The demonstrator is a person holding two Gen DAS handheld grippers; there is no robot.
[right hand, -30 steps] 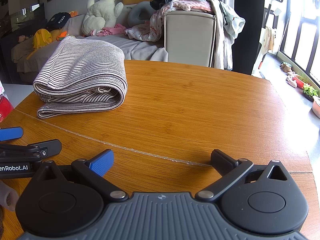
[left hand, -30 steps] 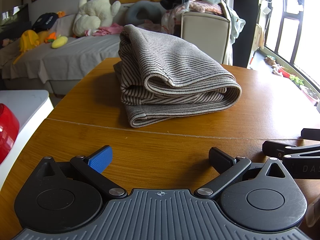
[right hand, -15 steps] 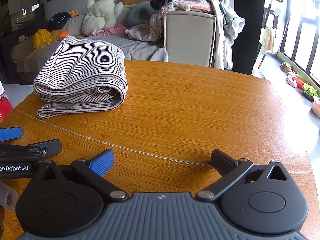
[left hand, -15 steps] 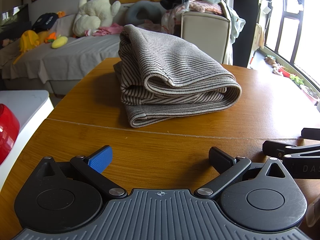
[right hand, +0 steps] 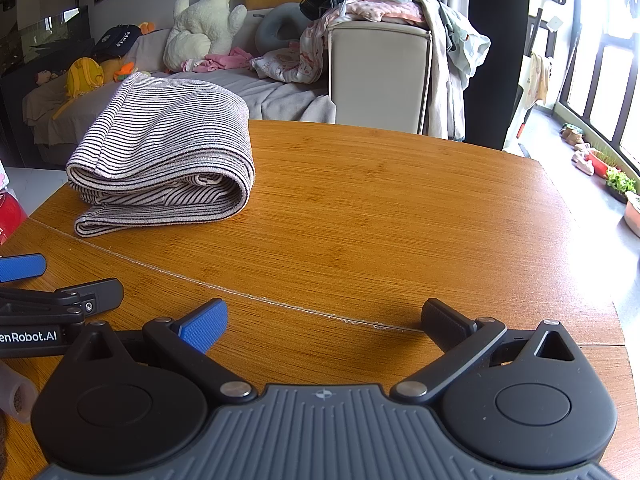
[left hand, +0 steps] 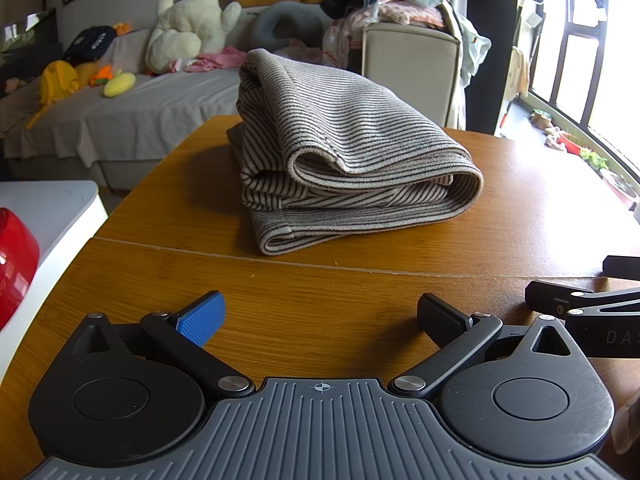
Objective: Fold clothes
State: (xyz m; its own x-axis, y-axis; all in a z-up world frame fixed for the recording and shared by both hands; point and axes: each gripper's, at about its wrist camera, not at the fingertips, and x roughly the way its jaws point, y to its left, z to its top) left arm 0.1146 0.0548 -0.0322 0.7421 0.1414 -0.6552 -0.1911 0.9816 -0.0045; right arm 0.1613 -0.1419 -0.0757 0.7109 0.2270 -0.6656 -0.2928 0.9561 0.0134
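Lying folded on the wooden table (left hand: 360, 292): striped garment (left hand: 344, 168), several layers thick, rounded fold facing right, loose edges facing left, just beyond the seam across the tabletop. Sitting well apart from both grippers.

Hovering low over the near table edge: left gripper (left hand: 320, 316), jaws spread wide, holding nothing, pointing at the garment. Blue pad (left hand: 200, 318) showing on its left finger.

Resting just beside it, to the right: right gripper (right hand: 324, 320), jaws likewise spread wide, gripping nothing, bare table ahead, garment (right hand: 164, 160) off to its left.

Piling up behind the table: clothes (right hand: 376, 4) draped over a beige chair (right hand: 380, 76). Sitting on the sofa (left hand: 132, 116): plush toy (left hand: 192, 20).
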